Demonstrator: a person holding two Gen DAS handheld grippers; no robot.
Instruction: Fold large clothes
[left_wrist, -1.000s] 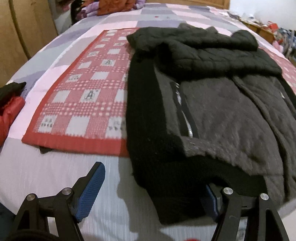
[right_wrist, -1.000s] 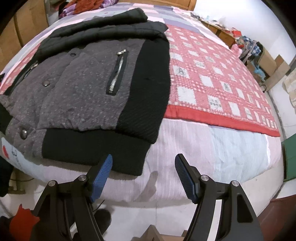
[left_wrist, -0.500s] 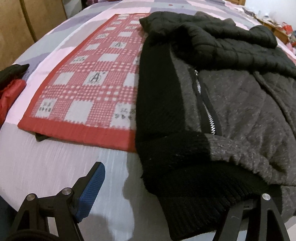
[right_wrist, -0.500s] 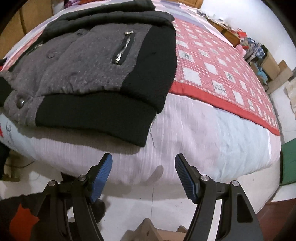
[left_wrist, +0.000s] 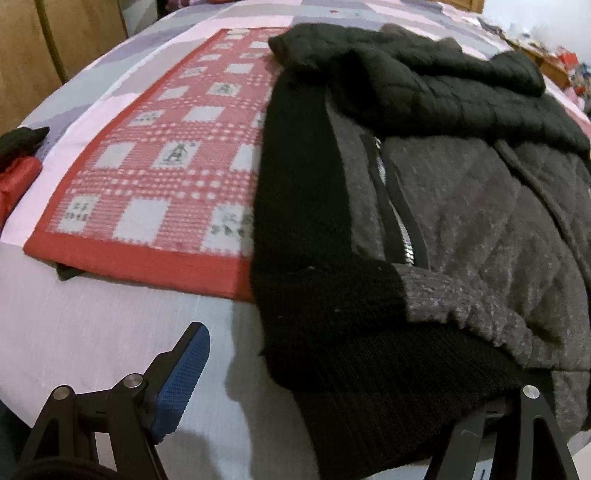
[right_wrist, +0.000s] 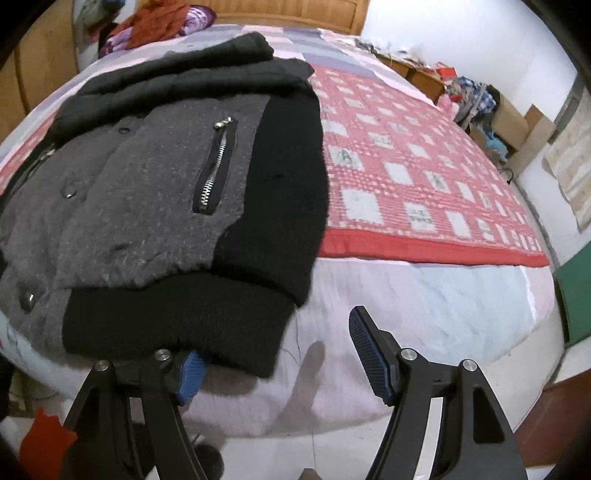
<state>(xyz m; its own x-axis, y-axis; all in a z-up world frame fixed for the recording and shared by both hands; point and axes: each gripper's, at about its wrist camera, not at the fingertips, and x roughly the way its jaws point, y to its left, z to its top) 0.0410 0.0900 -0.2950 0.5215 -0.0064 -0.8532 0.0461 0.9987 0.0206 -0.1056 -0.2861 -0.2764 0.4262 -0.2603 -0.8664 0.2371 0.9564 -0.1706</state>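
Note:
A grey and black jacket (left_wrist: 461, 221) lies flat on the bed, its black ribbed hem (left_wrist: 388, 387) at the near edge; it also shows in the right wrist view (right_wrist: 147, 184). My left gripper (left_wrist: 332, 398) is open at the hem's left corner; the hem covers its right finger, and its left pad (left_wrist: 181, 380) is over bare sheet. My right gripper (right_wrist: 280, 362) is open at the hem's right corner (right_wrist: 177, 317); its left pad (right_wrist: 190, 373) is under the hem edge, its right pad (right_wrist: 369, 354) is clear of the cloth.
A red checked blanket (left_wrist: 159, 173) lies under the jacket on a pale sheet (left_wrist: 92, 332); it also shows in the right wrist view (right_wrist: 424, 177). A red and black garment (left_wrist: 14, 162) sits at the left edge. Clutter (right_wrist: 472, 96) and a green box (right_wrist: 576, 291) stand beside the bed.
Both grippers have moved forward to the jacket's hem. The right gripper dipped, then rose, and its left finger now sits under the hem. Both stay open.

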